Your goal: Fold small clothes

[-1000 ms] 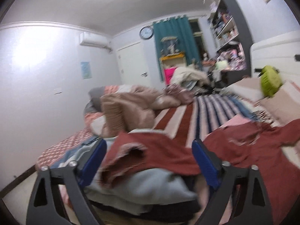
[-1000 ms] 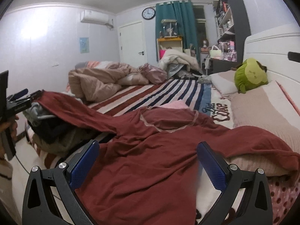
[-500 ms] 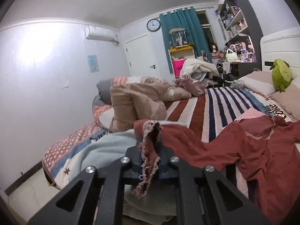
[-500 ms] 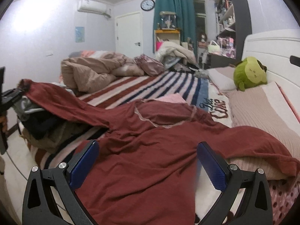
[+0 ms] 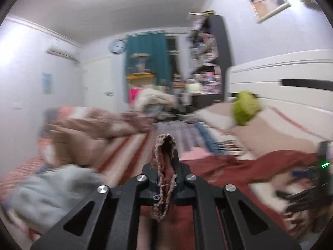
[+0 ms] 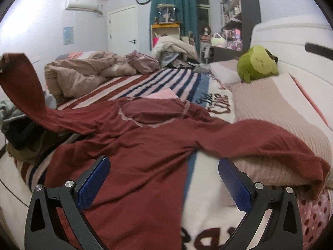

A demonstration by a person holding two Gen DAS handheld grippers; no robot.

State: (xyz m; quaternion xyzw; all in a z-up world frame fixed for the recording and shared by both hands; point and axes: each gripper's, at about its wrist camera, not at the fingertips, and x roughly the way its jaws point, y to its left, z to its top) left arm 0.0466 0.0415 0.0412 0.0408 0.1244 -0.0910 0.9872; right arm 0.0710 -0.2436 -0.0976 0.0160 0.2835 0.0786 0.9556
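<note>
A dark red long-sleeved top (image 6: 145, 145) lies spread on the striped bed. My left gripper (image 5: 165, 175) is shut on the lace-trimmed cuff (image 5: 164, 156) of its left sleeve. In the right wrist view that sleeve (image 6: 27, 87) is lifted up at the far left. The other sleeve (image 6: 281, 145) drapes over a beige pillow. My right gripper (image 6: 164, 181) is open and empty above the top's lower part.
A pile of grey and dark clothes (image 6: 14, 120) sits at the bed's left edge. A crumpled beige duvet (image 6: 83, 73) lies at the back left. A green plush toy (image 6: 258, 62) rests by the white headboard (image 6: 291, 37). A pink garment (image 6: 164, 94) lies beyond the collar.
My left gripper closed on the sleeve cuff, then lifted it and swung to the right. My right gripper stayed open and barely moved.
</note>
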